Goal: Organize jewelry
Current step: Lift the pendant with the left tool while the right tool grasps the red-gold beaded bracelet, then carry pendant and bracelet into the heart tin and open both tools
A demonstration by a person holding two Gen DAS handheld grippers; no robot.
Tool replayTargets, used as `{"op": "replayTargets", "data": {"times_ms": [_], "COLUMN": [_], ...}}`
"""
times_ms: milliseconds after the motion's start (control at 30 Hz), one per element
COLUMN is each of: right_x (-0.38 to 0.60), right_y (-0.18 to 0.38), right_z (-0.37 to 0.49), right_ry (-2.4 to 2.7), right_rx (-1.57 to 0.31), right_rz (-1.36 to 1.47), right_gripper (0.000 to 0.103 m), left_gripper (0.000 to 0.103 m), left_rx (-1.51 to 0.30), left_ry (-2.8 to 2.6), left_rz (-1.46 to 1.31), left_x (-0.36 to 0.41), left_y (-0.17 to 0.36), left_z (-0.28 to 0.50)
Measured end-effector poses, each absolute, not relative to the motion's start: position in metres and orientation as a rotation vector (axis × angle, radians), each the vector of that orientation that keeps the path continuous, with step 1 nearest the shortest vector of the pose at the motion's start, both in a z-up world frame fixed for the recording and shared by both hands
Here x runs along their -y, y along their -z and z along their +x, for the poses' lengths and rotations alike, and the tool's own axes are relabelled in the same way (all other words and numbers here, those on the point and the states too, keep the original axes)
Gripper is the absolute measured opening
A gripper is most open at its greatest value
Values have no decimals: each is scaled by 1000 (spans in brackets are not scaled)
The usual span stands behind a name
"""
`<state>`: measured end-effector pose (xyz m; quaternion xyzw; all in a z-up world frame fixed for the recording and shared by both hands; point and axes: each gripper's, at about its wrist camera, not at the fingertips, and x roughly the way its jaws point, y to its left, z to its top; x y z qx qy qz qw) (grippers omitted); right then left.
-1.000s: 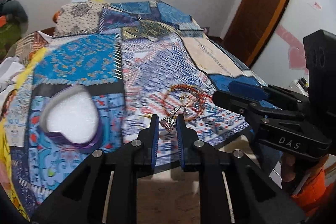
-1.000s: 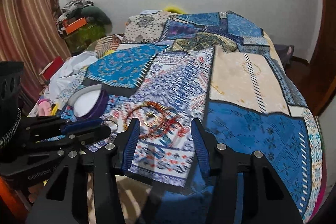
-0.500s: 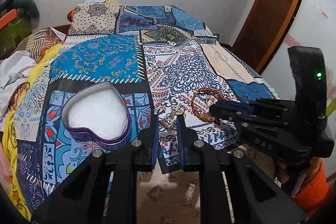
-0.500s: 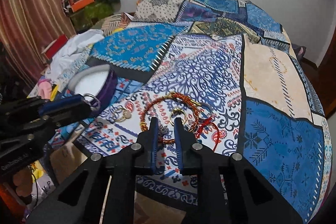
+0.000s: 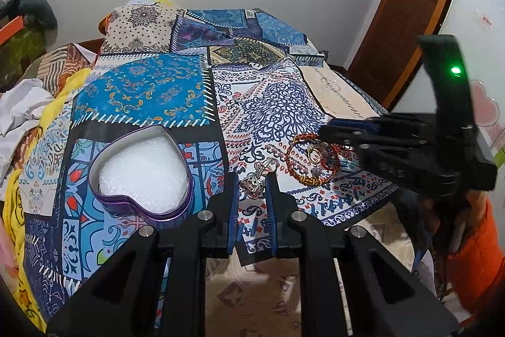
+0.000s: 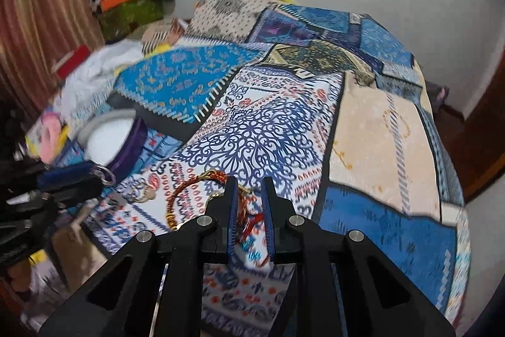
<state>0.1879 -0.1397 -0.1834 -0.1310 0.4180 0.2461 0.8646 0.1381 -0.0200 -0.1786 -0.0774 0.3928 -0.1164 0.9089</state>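
My left gripper (image 5: 251, 183) is shut on a silver ring with a pink stone (image 5: 253, 185), held just right of the heart-shaped purple tin (image 5: 142, 176) lined with white foam. The tin also shows in the right wrist view (image 6: 113, 141). My right gripper (image 6: 248, 191) is shut on the red and gold braided bracelet (image 6: 189, 188), low over the patchwork bedspread (image 6: 378, 128). In the left wrist view the bracelet (image 5: 311, 158) lies beside a small gold ring (image 5: 314, 152), under the right gripper's fingers (image 5: 350, 128).
A second small gold piece (image 6: 148, 193) lies on the cloth left of the bracelet. The bed's front edge drops to a patterned floor (image 5: 262, 299). Clothes and clutter (image 6: 94, 75) pile at the left. A brown door (image 5: 404, 8) stands at the right.
My right gripper closed from wide open and moved down onto the bracelet. My left gripper, still holding the ring, shifted so the tin sits closer beside it.
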Motion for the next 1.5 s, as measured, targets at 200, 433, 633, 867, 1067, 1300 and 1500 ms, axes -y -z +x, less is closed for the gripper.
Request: {"op": "replayTargets", "data": {"times_ms": [200, 433, 633, 867, 1067, 1300, 1500], "right_x": [127, 125, 135, 144, 146, 140, 125], "right_y": [195, 198, 189, 160, 135, 111, 96], "right_z": [196, 198, 193, 177, 157, 143, 132], "right_ry": [-588, -631, -629, -610, -607, -609, -626], "right_rx": [-923, -933, -915, -851, -786, -727, -680], "right_rz": [-364, -360, -285, -235, -227, -184, -161], "right_gripper": [19, 8, 6, 6, 6, 6, 6], "left_gripper": [15, 15, 15, 15, 15, 15, 15], "left_rx": [-818, -819, -809, -764, -721, -676, -641], "left_ry": [237, 233, 215, 192, 160, 138, 112], "left_rz": [-163, -161, -158, -141, -120, -133, -141], "left_x": [20, 20, 19, 19, 18, 7, -8], "left_y": [181, 181, 174, 153, 135, 118, 107], "left_z": [139, 140, 138, 125, 115, 99, 90]}}
